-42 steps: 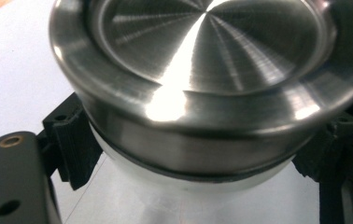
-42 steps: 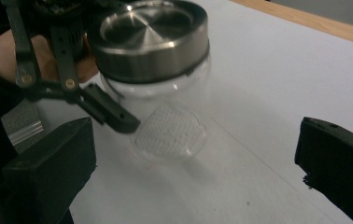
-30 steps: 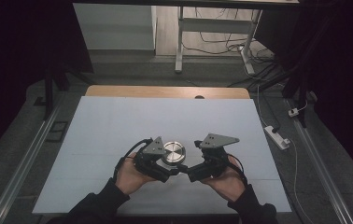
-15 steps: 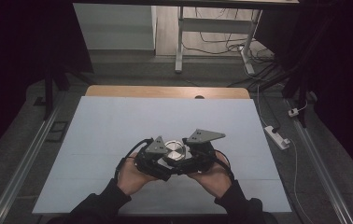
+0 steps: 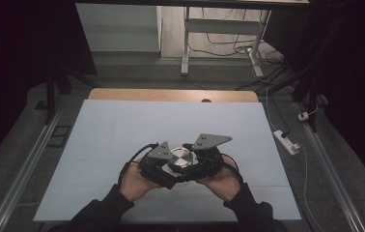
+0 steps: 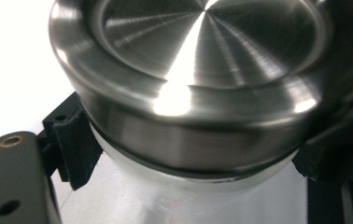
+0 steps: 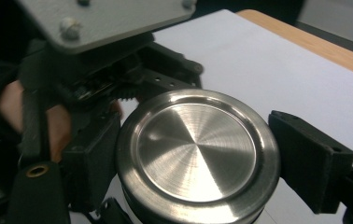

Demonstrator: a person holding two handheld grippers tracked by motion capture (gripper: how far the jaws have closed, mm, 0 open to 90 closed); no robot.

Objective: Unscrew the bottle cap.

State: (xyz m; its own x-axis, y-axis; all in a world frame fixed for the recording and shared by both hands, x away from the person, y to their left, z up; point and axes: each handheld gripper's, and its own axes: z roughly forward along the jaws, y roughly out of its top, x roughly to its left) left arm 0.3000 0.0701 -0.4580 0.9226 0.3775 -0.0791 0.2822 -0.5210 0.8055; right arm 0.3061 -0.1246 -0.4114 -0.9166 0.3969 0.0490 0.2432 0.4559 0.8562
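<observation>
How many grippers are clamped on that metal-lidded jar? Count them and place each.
2. The left gripper holds the jar's clear body below the metal lid; the right gripper clamps the lid's rim from the right.

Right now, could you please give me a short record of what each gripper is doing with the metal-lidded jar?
object: clear jar with a brushed metal lid
left gripper: shut on the jar's body, below the lid
right gripper: jaws have just been closing, pads now on either side of the lid
surface: white table top
jar position: near the front middle of the table, between both hands
lid state: on the jar
</observation>
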